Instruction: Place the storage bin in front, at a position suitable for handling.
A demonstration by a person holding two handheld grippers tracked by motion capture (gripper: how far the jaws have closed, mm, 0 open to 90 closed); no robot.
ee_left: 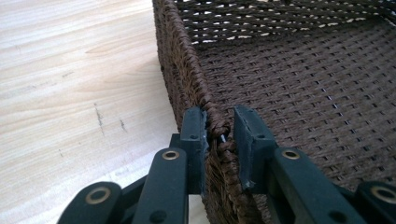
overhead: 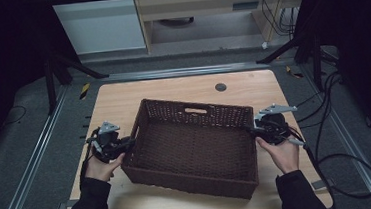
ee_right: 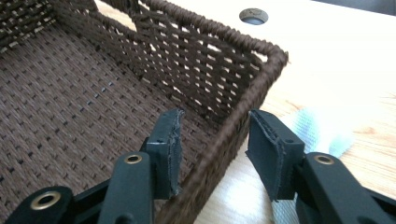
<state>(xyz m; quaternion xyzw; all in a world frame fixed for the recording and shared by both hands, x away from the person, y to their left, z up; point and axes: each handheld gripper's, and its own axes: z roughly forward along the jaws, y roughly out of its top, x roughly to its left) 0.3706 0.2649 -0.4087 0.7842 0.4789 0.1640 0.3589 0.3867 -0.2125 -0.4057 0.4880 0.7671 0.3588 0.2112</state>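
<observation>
No text, label, brand, number or sign is legible on the woven basket (overhead: 191,144), the wooden table (overhead: 252,86), or the furniture beyond it

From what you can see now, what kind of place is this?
Probably a lab recording station: a wooden table in a metal rail frame, loose cables on the floor, and a wicker basket for handling.

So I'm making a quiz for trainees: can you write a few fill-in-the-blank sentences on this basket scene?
1. The brown woven basket holds ____.
2. The left gripper straddles the basket's ____.
3. The right gripper has one jaw inside the basket and one ____ it.
4. The basket rests on a ____ table.

Missing words: nothing; rim; outside; wooden
</observation>
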